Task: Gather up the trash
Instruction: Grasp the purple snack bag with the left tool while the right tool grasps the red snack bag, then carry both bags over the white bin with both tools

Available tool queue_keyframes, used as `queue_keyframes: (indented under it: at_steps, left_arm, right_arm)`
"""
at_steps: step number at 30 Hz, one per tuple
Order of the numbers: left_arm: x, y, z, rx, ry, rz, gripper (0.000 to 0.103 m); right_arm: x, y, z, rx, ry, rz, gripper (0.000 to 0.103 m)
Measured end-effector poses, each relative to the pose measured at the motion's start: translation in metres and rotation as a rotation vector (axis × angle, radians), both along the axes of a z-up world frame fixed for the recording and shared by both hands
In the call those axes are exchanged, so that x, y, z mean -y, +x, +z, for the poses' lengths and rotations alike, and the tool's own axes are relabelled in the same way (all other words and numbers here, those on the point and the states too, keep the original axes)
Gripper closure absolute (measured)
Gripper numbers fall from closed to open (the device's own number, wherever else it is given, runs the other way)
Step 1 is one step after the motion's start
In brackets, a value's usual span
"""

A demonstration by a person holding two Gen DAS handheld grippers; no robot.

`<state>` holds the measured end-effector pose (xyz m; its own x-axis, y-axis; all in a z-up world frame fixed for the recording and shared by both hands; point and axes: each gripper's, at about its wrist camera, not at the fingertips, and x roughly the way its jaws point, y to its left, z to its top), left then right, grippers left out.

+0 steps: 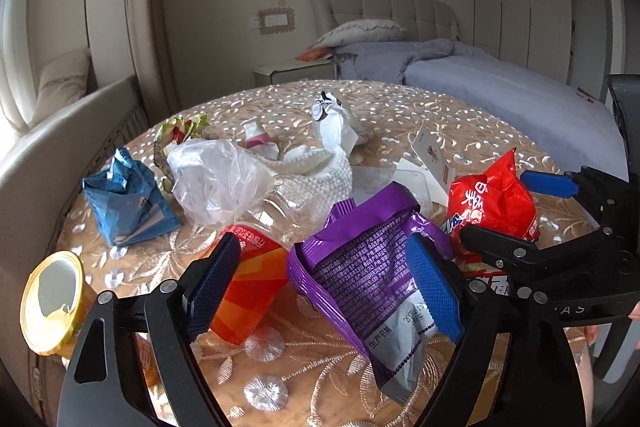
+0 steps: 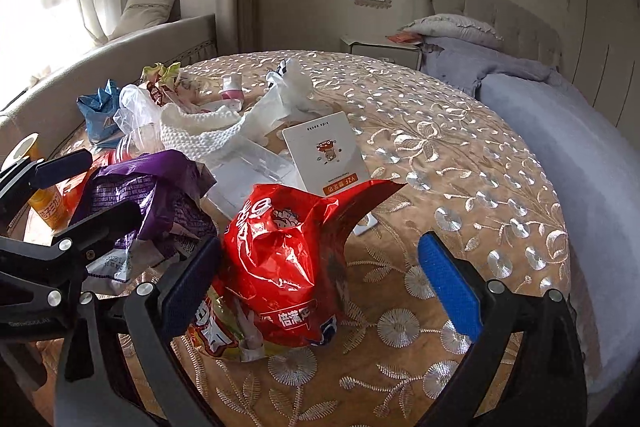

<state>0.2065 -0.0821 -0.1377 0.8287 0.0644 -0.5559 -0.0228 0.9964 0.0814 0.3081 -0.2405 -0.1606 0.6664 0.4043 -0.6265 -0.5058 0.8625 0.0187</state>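
Note:
Trash lies on a round table with a gold embroidered cloth [image 1: 280, 379]. My left gripper [image 1: 324, 287] is open, its jaws either side of a purple snack bag [image 1: 360, 267] and an orange-labelled clear bottle [image 1: 256, 275]. My right gripper [image 2: 320, 287] is open around a red snack bag [image 2: 288, 259], its left pad touching the bag. The right gripper also shows in the left wrist view [image 1: 520, 211], beside the red bag [image 1: 492, 203]. The left gripper shows in the right wrist view [image 2: 80, 187] by the purple bag [image 2: 152, 195].
A blue crumpled bag [image 1: 128, 203], a clear plastic bag [image 1: 216, 179], a white knitted piece [image 1: 320, 175], a yellow can [image 1: 52, 303], a white card [image 2: 324, 155] and crumpled white wrappers [image 1: 332, 123] lie on the table. A bed [image 1: 500, 91] stands behind, a sofa [image 1: 48, 155] to the left.

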Motion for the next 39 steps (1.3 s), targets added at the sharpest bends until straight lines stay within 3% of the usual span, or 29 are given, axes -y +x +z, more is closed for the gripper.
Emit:
queue_keyframes:
  at_steps: [2,3,4,10,15,25,31,39]
  left_arm:
    - [0.004,0.002,0.001,-0.006,0.018,-0.038,0.033]
    - [0.007,0.001,0.001,-0.005,0.035,-0.049,0.036]
    - [0.01,0.001,0.0,-0.008,0.044,-0.071,0.046]
    - [0.017,-0.002,-0.007,-0.017,0.052,-0.106,0.055]
    - [0.012,-0.009,-0.004,-0.01,0.016,-0.088,0.061]
    - [0.025,-0.031,0.038,0.083,0.067,-0.085,0.062]
    - [0.057,-0.033,0.051,0.111,0.079,-0.145,0.062]
    - [0.13,-0.013,0.055,0.133,0.065,-0.278,0.062]
  right_arm:
    - [-0.006,0.0,-0.002,-0.015,-0.018,0.032,0.019]
    - [-0.008,-0.003,-0.003,-0.012,-0.025,0.044,0.033]
    - [-0.011,-0.005,-0.004,-0.005,-0.043,0.046,0.037]
    - [-0.014,-0.011,-0.003,0.018,-0.074,0.054,0.045]
    - [-0.002,-0.019,0.011,0.049,-0.03,0.035,0.047]
    - [0.034,-0.044,0.044,0.133,0.022,-0.016,0.047]
    - [0.072,-0.058,0.052,0.164,0.027,-0.078,0.047]
    - [0.139,-0.068,0.055,0.188,0.031,-0.227,0.047]
